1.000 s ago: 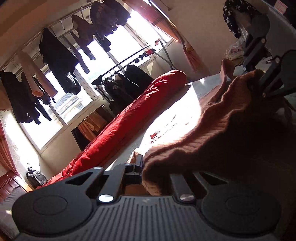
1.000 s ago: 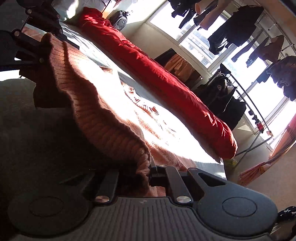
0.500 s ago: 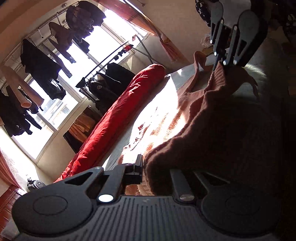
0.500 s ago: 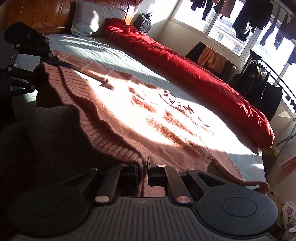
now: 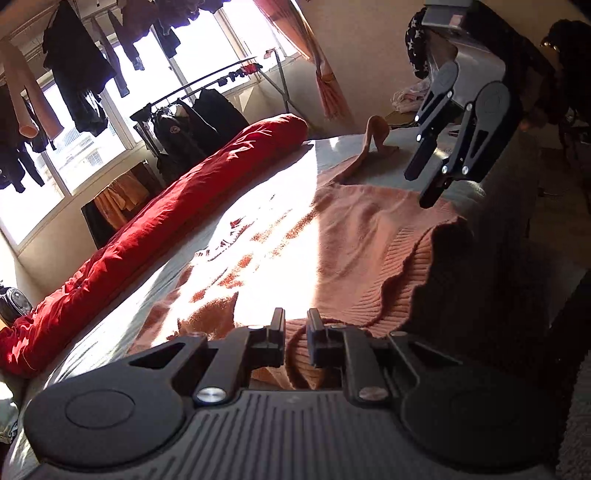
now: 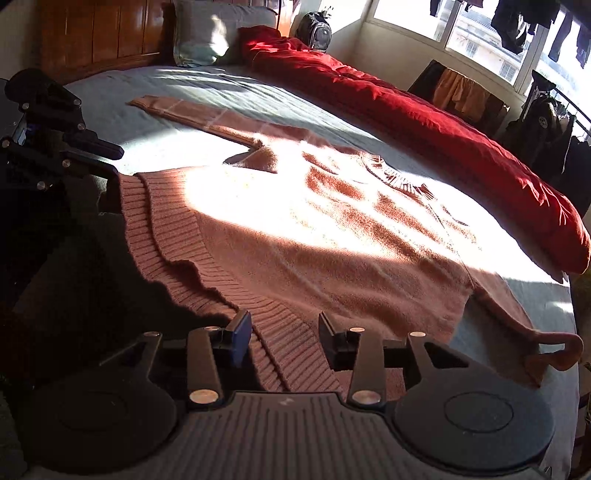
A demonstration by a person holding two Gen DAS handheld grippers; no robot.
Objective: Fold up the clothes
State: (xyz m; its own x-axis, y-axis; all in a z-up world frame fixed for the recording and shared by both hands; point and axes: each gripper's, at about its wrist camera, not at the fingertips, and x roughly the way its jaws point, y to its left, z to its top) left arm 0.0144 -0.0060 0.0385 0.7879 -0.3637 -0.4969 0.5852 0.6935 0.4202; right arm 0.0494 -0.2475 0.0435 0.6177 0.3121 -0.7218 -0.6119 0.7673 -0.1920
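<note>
A salmon-pink knit sweater (image 6: 332,236) lies spread flat on the grey bed sheet (image 6: 207,88), sleeves out to each side; it also shows in the left wrist view (image 5: 354,229). My right gripper (image 6: 284,332) is open, its fingers apart over the ribbed hem (image 6: 280,343), holding nothing. My left gripper (image 5: 295,334) has its fingers a small gap apart at the hem's other corner, cloth lying between them. The right gripper also shows in the left wrist view (image 5: 424,188), above the sweater's far edge. The left gripper also shows in the right wrist view (image 6: 110,158).
A rolled red duvet (image 6: 424,122) lies along the bed's window side. A pillow (image 6: 207,33) and wooden headboard (image 6: 99,33) are at the head. A clothes rack (image 5: 192,110) with dark garments stands by the window. A backpack (image 6: 314,26) sits beside the bed.
Both grippers lowered the lifted hem onto the bed. The right gripper opened and let go of the hem. The left gripper's fingers parted a little. The sweater now lies flat.
</note>
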